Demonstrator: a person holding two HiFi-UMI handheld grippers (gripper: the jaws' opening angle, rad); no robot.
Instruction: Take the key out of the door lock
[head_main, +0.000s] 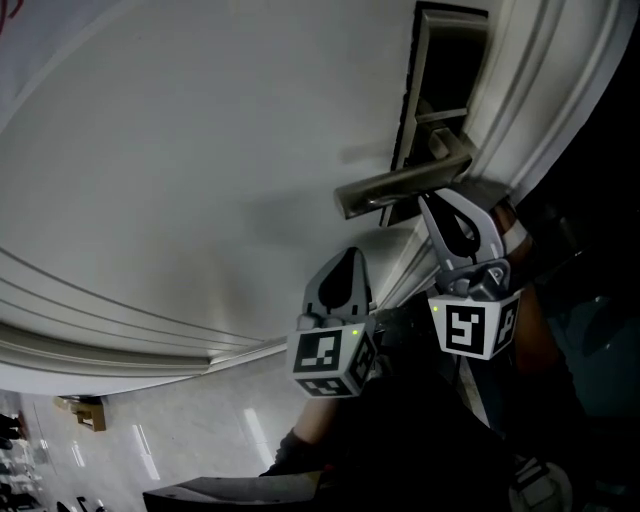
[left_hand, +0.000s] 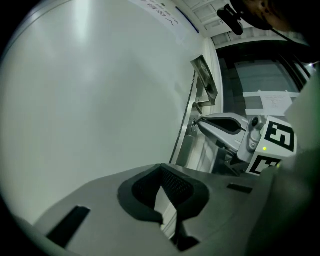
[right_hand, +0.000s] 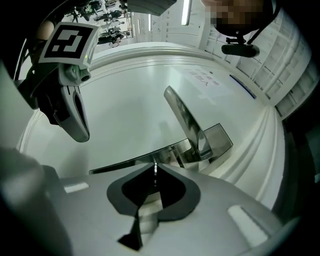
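DOOR LOCK: The right tool (head_main: 427, 200) was pressed up to the lock plate (head_main: 420, 70) of a white door (head_main: 200, 150), with its tips just under the metal lever handle (head_main: 400, 187). In the right gripper view, its jaws were drawn in to a point on a thin bright sliver of metal, the key (right_hand: 155, 172). The key was seen edge-on, right at the plate's lower end below the handle. How deep it sat in the lock could not be made out.

From the left gripper view, the right tool's tip met the plate at the door's edge. A green light glowed beside its marker cube.

The left tool (head_main: 350, 256) hung just beside the right one and lower in the head view. It was close to the door's face but apart from both handle and plate. Its jaws were brought together with nothing between them, and only the blank white door panel lay ahead of them.

Both marker cubes faced the head camera. A pale tiled floor (head_main: 180, 440) showed at the lower left of that view, beneath the door's moulded edge.
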